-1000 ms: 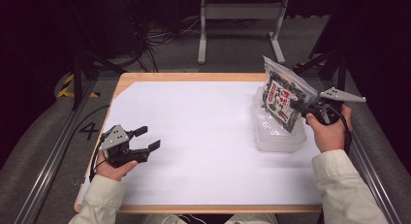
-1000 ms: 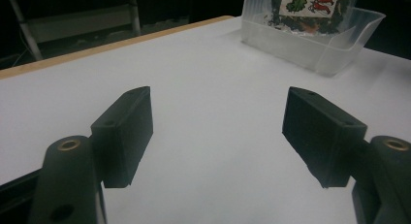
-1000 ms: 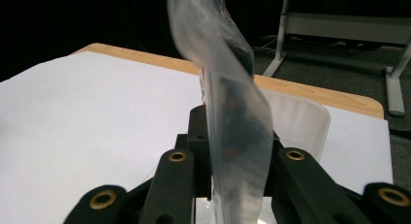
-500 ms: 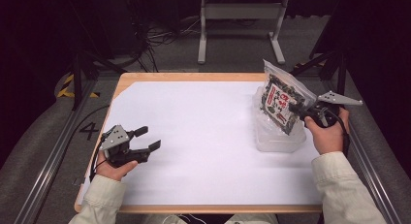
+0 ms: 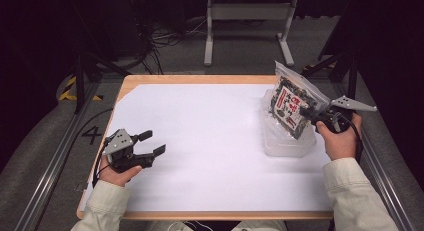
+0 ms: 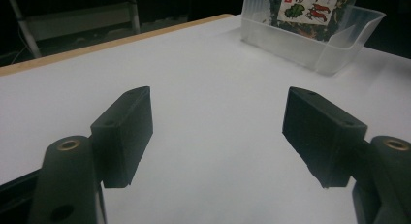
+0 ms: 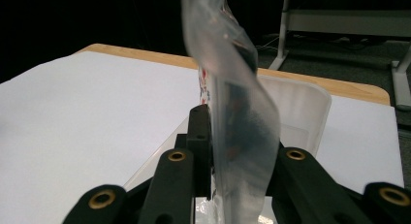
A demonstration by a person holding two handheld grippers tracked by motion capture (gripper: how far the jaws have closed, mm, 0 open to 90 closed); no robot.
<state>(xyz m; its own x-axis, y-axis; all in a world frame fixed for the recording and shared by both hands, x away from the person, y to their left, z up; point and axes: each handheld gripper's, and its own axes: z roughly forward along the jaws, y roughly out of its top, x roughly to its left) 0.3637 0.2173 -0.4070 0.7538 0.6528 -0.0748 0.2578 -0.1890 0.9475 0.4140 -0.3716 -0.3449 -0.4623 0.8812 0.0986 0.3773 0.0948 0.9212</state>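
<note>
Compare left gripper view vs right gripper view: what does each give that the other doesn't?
Left gripper view: the left gripper, jaws wide apart with nothing between them, and the printed face of the packet from across the table. Right gripper view: the right gripper shut on the packet's clear edge, seen edge-on. Both: the clear plastic bin and the white tabletop.

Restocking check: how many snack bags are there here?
1. The bag is pinched upright in the right tongs, its lower end over the clear bin at the table's right. More could be hidden inside the bin.

Clear tub [image 5: 287,146], dark red-print packet [image 5: 289,107], maybe w/ green
</note>
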